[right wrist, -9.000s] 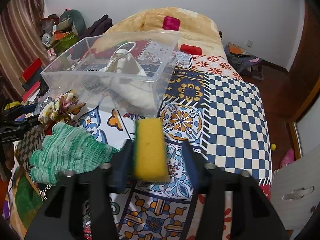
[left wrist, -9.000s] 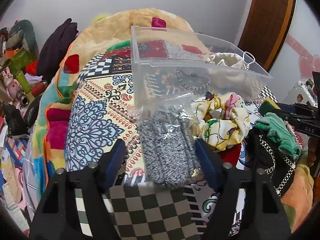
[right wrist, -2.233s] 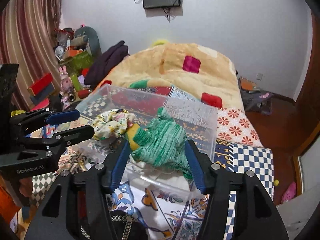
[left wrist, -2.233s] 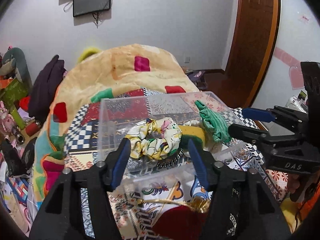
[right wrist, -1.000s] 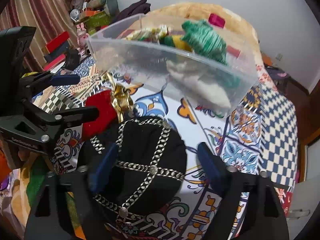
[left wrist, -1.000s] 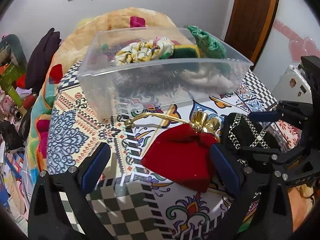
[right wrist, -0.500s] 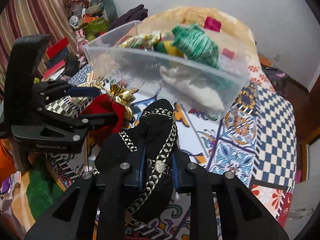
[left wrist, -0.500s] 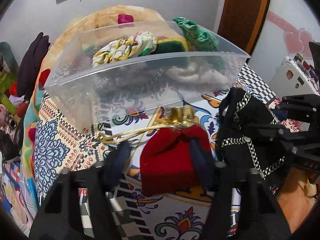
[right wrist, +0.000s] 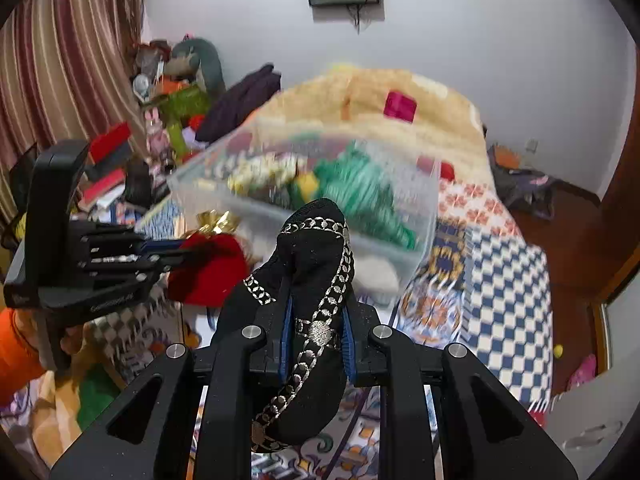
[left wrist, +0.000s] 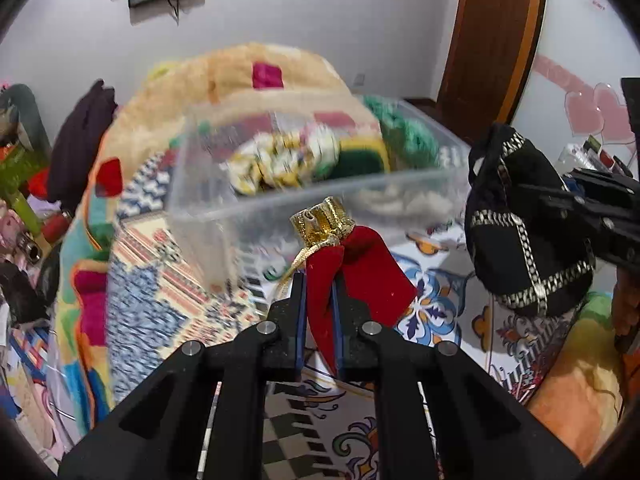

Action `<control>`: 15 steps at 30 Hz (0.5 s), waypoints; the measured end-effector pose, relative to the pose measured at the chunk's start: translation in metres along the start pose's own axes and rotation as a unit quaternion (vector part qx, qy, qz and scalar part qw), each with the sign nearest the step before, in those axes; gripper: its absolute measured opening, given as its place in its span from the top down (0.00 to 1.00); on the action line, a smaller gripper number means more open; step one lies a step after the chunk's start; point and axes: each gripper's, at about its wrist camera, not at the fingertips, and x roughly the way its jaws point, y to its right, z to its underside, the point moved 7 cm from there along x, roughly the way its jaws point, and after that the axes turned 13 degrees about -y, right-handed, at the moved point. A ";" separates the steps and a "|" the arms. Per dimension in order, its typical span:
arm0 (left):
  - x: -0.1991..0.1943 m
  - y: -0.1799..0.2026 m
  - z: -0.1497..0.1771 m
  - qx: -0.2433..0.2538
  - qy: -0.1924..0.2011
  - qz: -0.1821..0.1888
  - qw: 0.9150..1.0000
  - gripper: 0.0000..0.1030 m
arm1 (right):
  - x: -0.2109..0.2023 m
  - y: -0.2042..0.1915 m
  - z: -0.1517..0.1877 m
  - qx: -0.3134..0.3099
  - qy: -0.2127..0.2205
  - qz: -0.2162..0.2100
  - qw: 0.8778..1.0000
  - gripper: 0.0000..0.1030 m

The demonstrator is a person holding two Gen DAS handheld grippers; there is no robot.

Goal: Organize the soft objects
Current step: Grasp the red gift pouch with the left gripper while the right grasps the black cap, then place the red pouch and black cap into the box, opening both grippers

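My left gripper is shut on a red velvet pouch with a gold top and holds it up above the bed; the pouch also shows in the right wrist view. My right gripper is shut on a black pouch with silver chain trim, also lifted; it shows in the left wrist view too. Ahead of both stands a clear plastic bin holding a floral scrunchie, a yellow-green sponge and a green knit cloth.
The bin sits on a bed with a patterned quilt and an orange blanket behind it. Clutter and toys line the left wall. A wooden door is at the right.
Both grippers closed on their pouches and lifted them off the quilt, rising so the bin is seen more from above.
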 end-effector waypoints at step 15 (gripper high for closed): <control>-0.066 -0.024 -0.049 -0.025 0.095 -0.023 0.995 0.90 | -0.035 -0.005 -0.073 -0.002 0.107 0.032 0.994 0.82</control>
